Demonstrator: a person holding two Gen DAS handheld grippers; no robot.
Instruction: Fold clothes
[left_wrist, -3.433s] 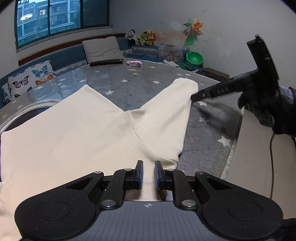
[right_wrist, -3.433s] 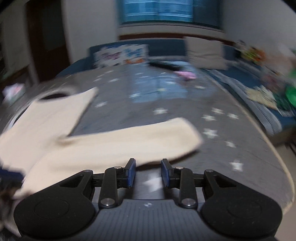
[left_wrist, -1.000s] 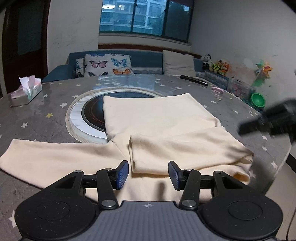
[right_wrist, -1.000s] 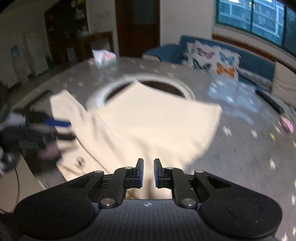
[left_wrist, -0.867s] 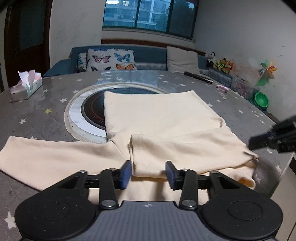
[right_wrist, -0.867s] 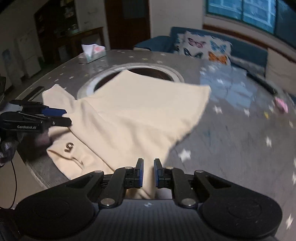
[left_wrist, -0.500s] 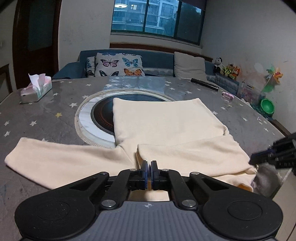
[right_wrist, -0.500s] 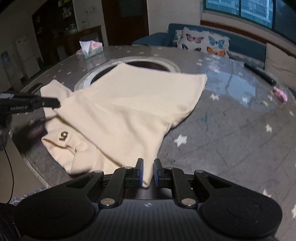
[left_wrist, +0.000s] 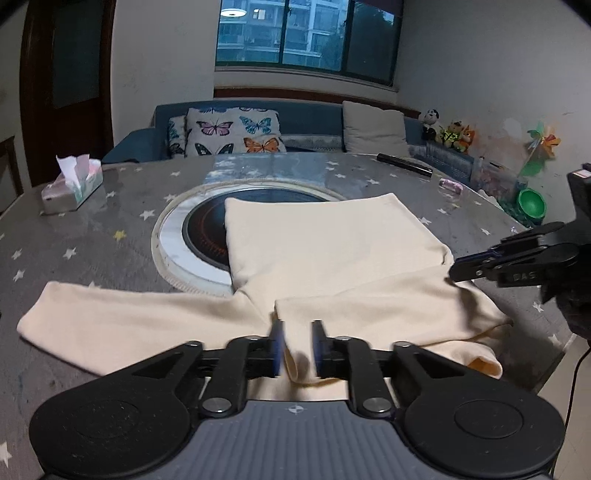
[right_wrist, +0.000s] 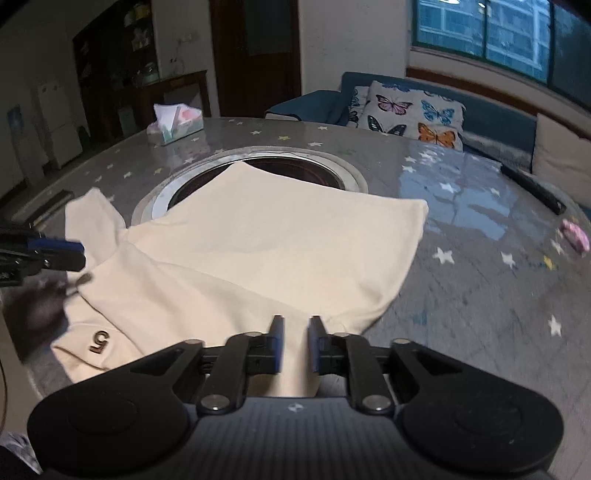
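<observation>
My left gripper (left_wrist: 295, 349) has its fingers a little apart, a fold of the cream top (left_wrist: 332, 254) between them but not pinched. My right gripper (right_wrist: 294, 345) is likewise parted, straddling the top's near edge. The top lies spread on the starred surface (right_wrist: 480, 295), partly over the round inset (left_wrist: 192, 236), one sleeve folded across. A dark "5" (right_wrist: 99, 341) marks its collar end. Lettering on the right gripper's side is too blurred to read.
</observation>
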